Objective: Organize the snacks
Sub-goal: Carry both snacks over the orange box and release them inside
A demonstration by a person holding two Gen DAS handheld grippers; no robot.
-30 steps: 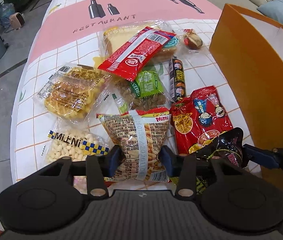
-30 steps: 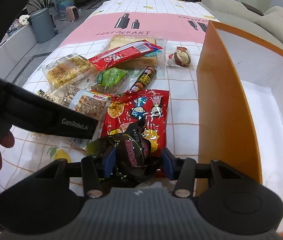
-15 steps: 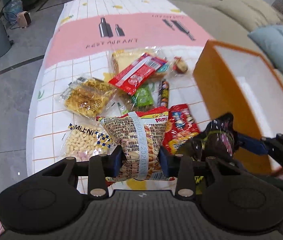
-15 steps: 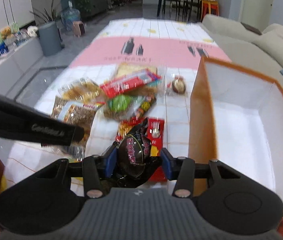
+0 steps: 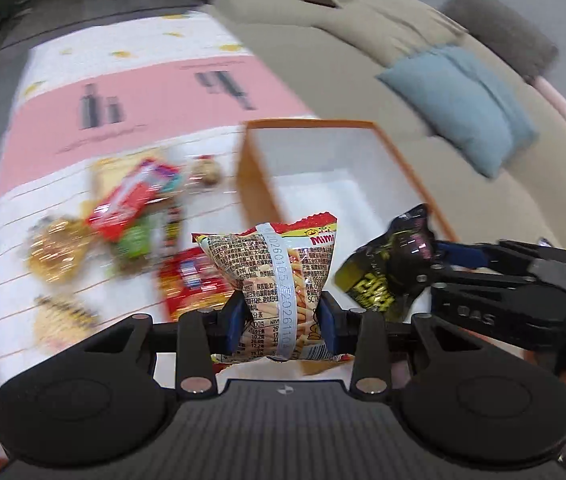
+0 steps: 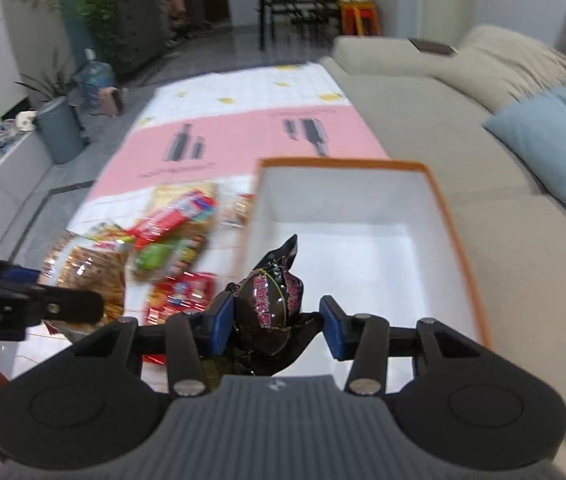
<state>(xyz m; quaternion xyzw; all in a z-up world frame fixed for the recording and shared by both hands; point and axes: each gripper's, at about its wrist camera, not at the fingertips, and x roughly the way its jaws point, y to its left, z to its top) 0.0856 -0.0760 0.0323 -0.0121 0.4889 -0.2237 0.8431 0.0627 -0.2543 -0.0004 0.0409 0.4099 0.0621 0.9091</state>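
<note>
While both packets hang above the bench | left claw point(image 5: 279, 318) grips Mimi chip bag point(image 5: 279, 276) | right claw point(image 6: 273, 326) clamps dark packet point(image 6: 269, 300) | step: carry to orange box point(image 6: 459, 240) | next: release inside

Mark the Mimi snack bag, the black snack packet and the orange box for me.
Mimi snack bag point(image 5: 283, 276): left wrist view, middle of printed front.
black snack packet point(image 6: 269, 304): right wrist view, bulging middle with pink lettering.
orange box point(image 6: 459, 256): right wrist view, right-hand rim.
</note>
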